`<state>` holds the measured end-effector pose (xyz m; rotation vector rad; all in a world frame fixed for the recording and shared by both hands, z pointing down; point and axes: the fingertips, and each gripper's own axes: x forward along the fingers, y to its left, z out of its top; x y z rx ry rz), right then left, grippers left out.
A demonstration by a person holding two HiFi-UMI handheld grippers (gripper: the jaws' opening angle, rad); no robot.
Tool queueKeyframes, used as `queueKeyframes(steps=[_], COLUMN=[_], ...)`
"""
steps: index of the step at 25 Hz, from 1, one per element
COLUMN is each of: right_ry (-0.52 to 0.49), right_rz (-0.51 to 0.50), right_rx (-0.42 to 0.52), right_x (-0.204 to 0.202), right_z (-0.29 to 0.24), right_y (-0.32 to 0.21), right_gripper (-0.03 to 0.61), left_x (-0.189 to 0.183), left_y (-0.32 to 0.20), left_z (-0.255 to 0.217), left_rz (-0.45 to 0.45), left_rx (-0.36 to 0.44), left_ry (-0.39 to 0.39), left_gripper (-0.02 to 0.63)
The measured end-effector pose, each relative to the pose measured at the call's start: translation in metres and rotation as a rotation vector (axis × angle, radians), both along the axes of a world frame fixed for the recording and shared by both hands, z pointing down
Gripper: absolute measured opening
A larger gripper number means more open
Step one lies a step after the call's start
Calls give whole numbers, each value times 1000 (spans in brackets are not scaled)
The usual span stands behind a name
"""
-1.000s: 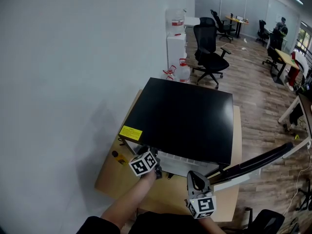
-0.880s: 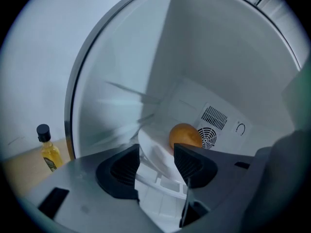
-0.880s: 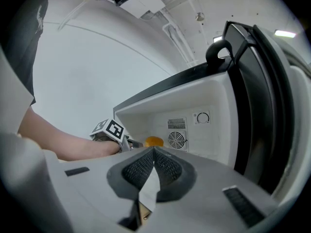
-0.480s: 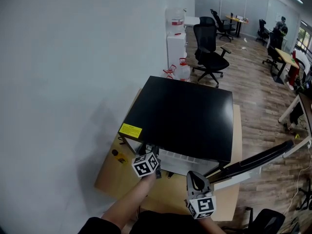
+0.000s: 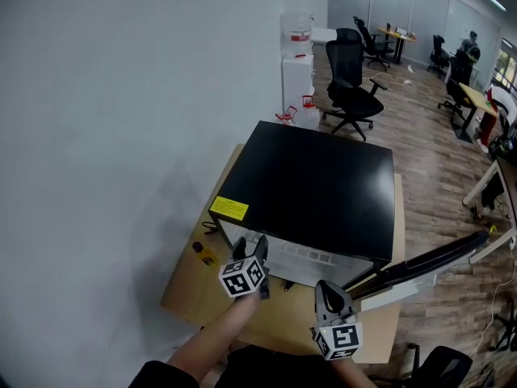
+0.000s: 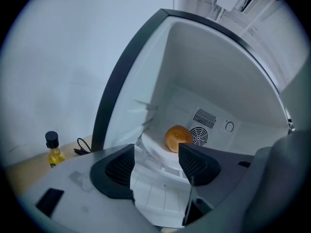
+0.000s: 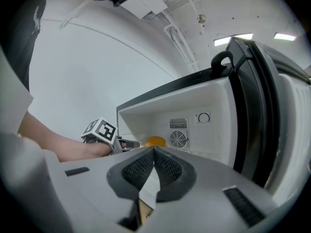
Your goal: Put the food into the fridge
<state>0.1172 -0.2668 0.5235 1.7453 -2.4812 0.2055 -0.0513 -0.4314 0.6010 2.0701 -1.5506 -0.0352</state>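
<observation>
A black mini fridge (image 5: 315, 184) stands on a wooden table with its door (image 5: 424, 263) swung open to the right. Inside, a round orange-brown piece of food (image 6: 177, 138) lies on a white plate (image 6: 154, 148) in front of the rear fan grille; it also shows in the right gripper view (image 7: 155, 141). My left gripper (image 6: 155, 165) is at the fridge mouth (image 5: 250, 253). Its jaws have just been opening and stand wide, and the food lies beyond them, untouched. My right gripper (image 7: 153, 166) hangs back in front of the fridge (image 5: 327, 296), shut and with nothing in it.
A small yellow bottle with a black cap (image 6: 53, 149) and a black cable (image 6: 83, 145) lie on the table left of the fridge, against the white wall. Office chairs (image 5: 351, 91), a water dispenser (image 5: 297, 59) and desks stand further back in the room.
The head view has shifted a little, so the fridge sits slightly higher and to the right. The left gripper's fingers now show apart at the fridge mouth. The right gripper has kept still.
</observation>
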Motion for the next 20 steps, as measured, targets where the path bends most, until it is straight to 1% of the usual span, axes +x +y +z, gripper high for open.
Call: queueKeyframes(steps=[4, 7, 11, 16, 20], right_ry=[5, 16, 36, 43, 43], right_rz=[8, 8, 25, 47, 65], right_rx=[4, 8, 12, 10, 9], right_x=[-11, -23, -34, -42, -51], right_z=[-9, -15, -19, -23, -24], right_y=[8, 21, 41, 70, 96], right_gripper=[60, 60, 60, 60, 60], left_x=[-8, -15, -19, -26, -29], left_y=[24, 47, 80, 134, 177], left_z=[-13, -23, -45, -80, -99], left_rz=[43, 74, 114, 141, 185], left_rx=[21, 56, 137, 258, 315], left_ry=[2, -18, -56, -66, -77], left_gripper=[259, 259, 259, 259, 259])
